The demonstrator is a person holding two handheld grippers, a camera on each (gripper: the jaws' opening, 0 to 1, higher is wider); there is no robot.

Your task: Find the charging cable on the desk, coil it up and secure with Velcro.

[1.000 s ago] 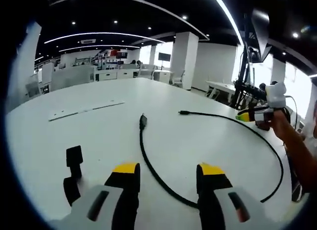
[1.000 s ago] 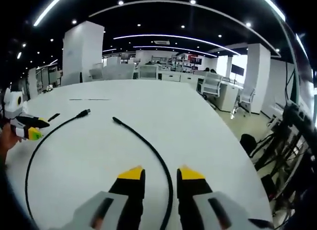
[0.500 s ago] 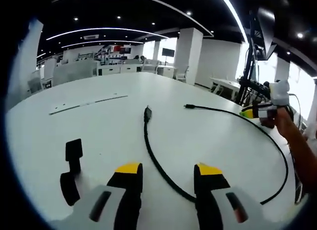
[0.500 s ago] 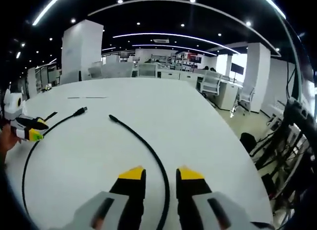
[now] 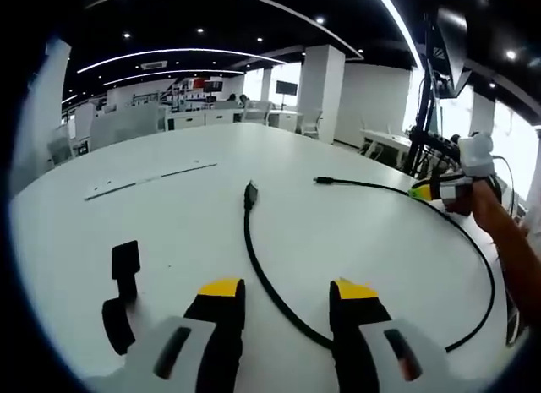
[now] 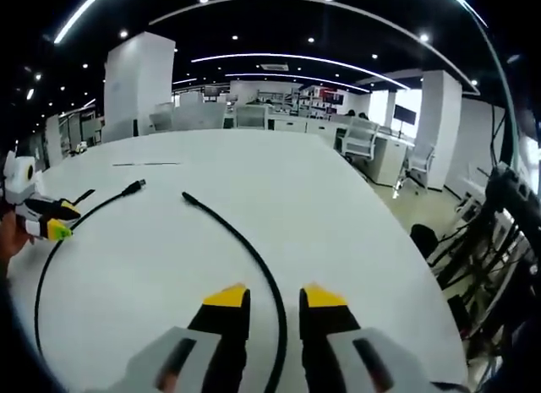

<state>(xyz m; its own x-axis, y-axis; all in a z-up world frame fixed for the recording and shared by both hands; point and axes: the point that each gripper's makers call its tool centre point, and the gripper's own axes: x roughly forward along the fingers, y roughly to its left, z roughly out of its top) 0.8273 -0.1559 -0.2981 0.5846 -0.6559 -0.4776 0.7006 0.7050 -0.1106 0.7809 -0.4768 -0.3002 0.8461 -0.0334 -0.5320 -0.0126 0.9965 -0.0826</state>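
Evidently both grippers have crept forward: the left gripper (image 5: 284, 293) and right gripper (image 6: 264, 297), jaws spread, now straddle the charging cable (image 5: 254, 258), which lies uncoiled on the bench (image 5: 169, 215). Coiling not begun.

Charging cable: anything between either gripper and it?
Nothing visible. The charging cable lies bare on the white desk, running between the open jaws of the left gripper and of the right gripper. The black Velcro strap lies off to the side.
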